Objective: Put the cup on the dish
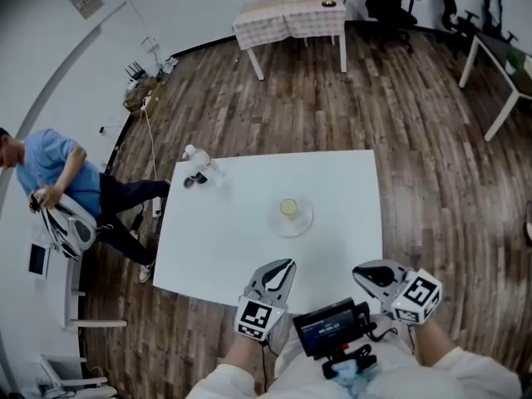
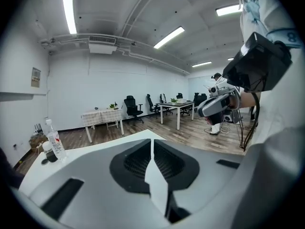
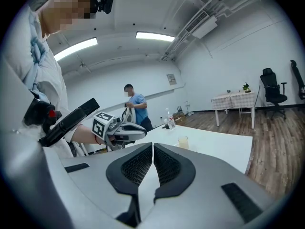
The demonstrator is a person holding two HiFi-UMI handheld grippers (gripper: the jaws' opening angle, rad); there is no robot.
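cup (image 1: 288, 208) is being carried on dish (image 1: 304, 222), mid-worktop (image 1: 218, 248). left hand-held gripper (image 1: 285, 266) and right hand-held gripper (image 1: 360, 273) are being held at the 6 o'clock edge, jaws together, nothing gripped.

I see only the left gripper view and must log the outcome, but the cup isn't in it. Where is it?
Observer: The cup stands on the dish, near the middle of the table.
Operator: Does the right hand-held gripper hold anything?
Observer: No, the right hand-held gripper is shut and empty.
Operator: Anyone close by?
Observer: A person in blue is beside the table's left end in the head view.
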